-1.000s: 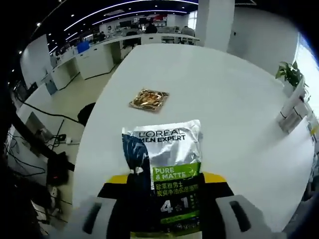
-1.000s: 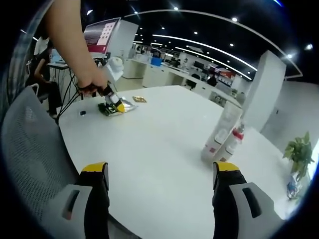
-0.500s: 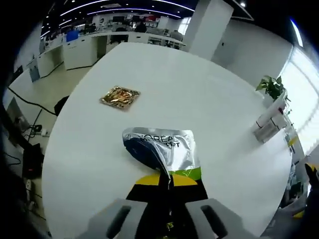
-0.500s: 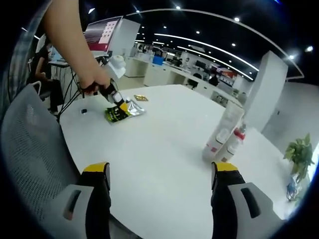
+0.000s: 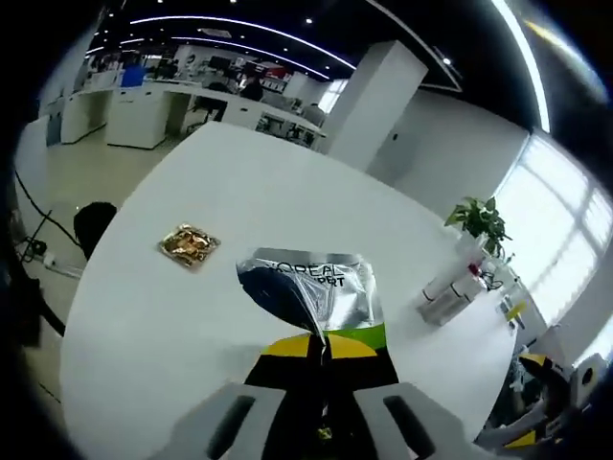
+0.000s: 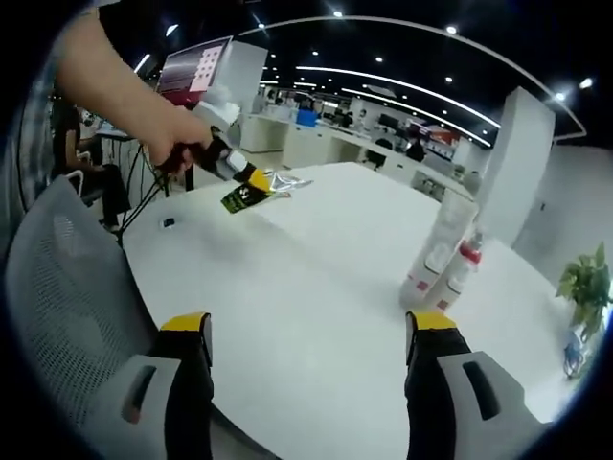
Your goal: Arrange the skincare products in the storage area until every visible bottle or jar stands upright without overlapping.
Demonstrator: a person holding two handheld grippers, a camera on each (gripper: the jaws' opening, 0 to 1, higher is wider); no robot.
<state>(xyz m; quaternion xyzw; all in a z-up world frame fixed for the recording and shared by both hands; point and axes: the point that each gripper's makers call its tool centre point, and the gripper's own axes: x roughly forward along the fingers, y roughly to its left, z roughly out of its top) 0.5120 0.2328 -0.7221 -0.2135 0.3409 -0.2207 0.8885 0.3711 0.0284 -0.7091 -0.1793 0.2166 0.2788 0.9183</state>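
White round table (image 5: pixel 287 201) in an open office. Left gripper (image 5: pixel 321 379) clamped on a silver sachet (image 5: pixel 311 292), lifted off the table near its edge. Likely light, floppy, slick; best pinched at the sealed edge. Right gripper (image 6: pixel 306 359) spread wide, empty. Bottles (image 6: pixel 441 264) upright toward the far edge.

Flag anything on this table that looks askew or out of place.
The two bottles lean against each other instead of standing upright. A small gold packet lies flat, alone on the white table. The left gripper holds the L'Oreal sachet aloft.
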